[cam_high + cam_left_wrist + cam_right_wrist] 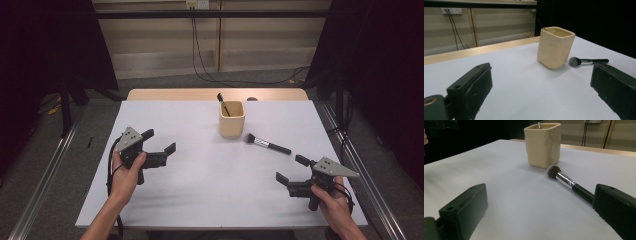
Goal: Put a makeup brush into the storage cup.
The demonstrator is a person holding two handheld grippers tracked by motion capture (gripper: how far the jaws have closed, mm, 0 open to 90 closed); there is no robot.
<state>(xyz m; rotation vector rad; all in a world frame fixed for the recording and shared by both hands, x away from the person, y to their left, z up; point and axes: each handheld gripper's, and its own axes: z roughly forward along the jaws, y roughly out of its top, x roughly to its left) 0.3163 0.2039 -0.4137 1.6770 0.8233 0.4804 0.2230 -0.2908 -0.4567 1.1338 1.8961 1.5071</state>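
A cream square cup [232,119] [555,46] [543,144] stands upright on the white table, with a thin black brush handle [223,104] leaning out of it. A black makeup brush [267,144] [586,61] [569,182] lies flat just right of the cup, bristles toward it. My left gripper [161,141] [541,95] is open at the table's left, held in a hand, well apart from the cup. At the right front my right gripper [291,169] [541,215] is also open, a short way from the brush's handle end. Nothing sits between either pair of jaws.
The white table top [200,190] ends in a wooden strip [165,94] at the far edge. Metal rails [45,185] run along both sides of the table. Black cables [200,60] hang down the back wall to the floor.
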